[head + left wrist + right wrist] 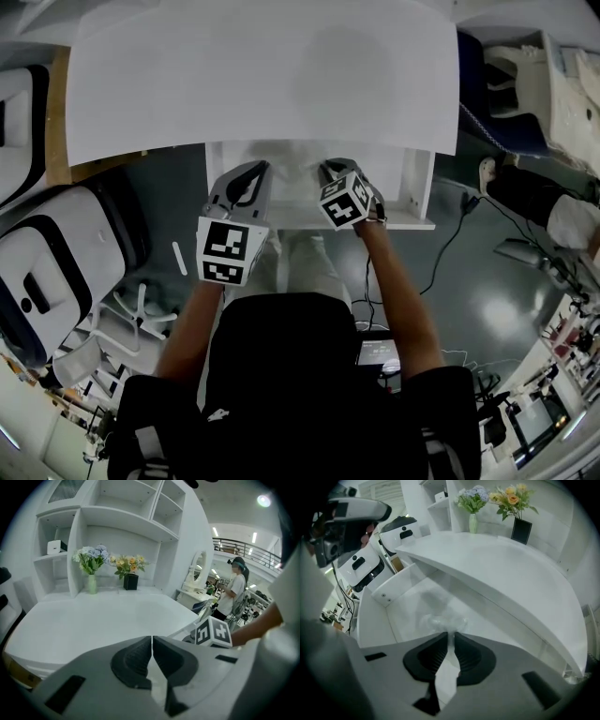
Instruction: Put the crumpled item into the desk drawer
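Head view: desk (262, 84) is seen from above, and the drawer (419, 187) is pulled open under its front edge. Both grippers are held over the drawer. Which step? (op1)

Placement step, as judged. In the right gripper view, the right gripper (451, 637) is held above the drawer floor. Its jaws are nearly together and pinched on the crumpled item (440, 620) at the tips. The item looks like clear film and is bunched just past the tips, within the drawer outline. Whether the floor is touched can't be told. (op2)

Left? (op1)

Left gripper (152, 641): jaws are closed with nothing between them. It is held beside the right one, not engaged. (op2)

Next move? (op1)

Release is called for. The right jaws are to be opened so the item is dropped in the drawer, then the gripper lifted clear. Film may cling to the pads (471, 656), so that should be checked. Drawer closing is not asked for by the task. (op2)
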`<action>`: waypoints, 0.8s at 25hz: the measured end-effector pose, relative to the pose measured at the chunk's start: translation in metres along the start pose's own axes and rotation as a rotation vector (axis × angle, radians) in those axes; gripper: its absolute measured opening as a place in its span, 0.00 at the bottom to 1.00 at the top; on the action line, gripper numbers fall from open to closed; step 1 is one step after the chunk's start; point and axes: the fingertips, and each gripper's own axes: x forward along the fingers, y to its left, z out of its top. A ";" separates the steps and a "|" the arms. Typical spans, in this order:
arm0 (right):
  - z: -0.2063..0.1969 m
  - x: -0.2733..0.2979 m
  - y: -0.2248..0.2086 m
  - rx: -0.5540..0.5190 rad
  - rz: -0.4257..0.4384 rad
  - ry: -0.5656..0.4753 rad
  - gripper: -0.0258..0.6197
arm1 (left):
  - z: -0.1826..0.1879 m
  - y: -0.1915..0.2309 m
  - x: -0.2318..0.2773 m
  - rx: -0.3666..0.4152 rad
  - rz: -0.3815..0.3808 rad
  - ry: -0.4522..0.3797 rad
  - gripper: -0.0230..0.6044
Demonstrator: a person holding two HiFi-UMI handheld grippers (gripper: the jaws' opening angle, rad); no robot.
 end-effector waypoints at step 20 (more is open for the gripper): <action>-0.017 0.020 0.002 -0.007 0.038 0.069 0.13 | -0.021 -0.002 0.012 -0.022 -0.014 0.051 0.05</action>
